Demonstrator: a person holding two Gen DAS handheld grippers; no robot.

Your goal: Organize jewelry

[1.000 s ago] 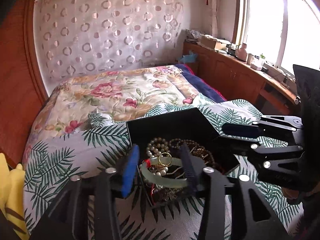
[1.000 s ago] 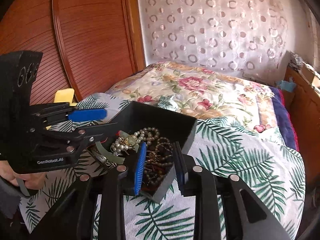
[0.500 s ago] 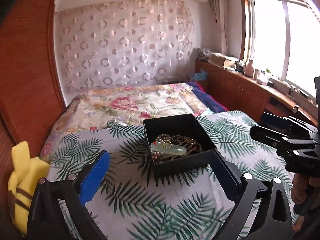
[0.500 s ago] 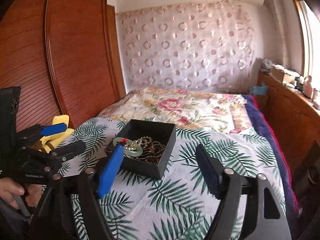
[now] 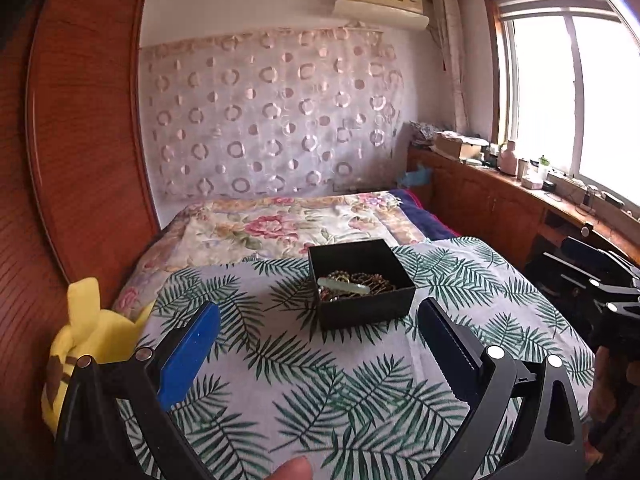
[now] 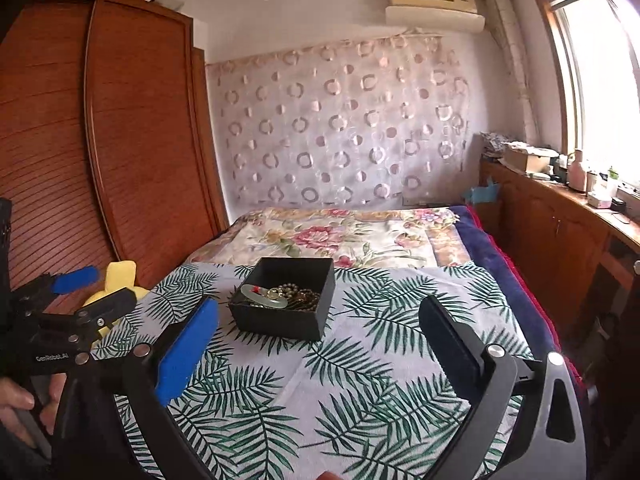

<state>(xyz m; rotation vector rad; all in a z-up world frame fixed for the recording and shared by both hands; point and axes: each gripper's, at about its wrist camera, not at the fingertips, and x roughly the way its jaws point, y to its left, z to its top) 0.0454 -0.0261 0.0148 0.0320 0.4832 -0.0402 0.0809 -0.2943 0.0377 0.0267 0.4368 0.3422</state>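
A square black open box (image 5: 362, 298) holding beaded jewelry (image 5: 360, 282) and a pale green bangle (image 5: 344, 286) is sitting on the palm-leaf-printed bedspread (image 5: 340, 392), beyond the left gripper (image 5: 316, 330), whose blue-padded jaws are gaping empty.

The left gripper (image 5: 320, 344) stands wide, nothing between its fingers (image 5: 188, 354). The right gripper (image 6: 320, 344) is opening, likewise empty, angled slightly downward.

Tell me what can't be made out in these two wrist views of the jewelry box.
- Black box, left wrist view: its near wall hides the bottom.
- Jewelry, right wrist view: a tangled heap under the pale green bangle, pieces too small to count.
- Yellow plush toy, left wrist view: partly covered by the left gripper.
- Windowsill items, right wrist view: small, washed out by window glare.
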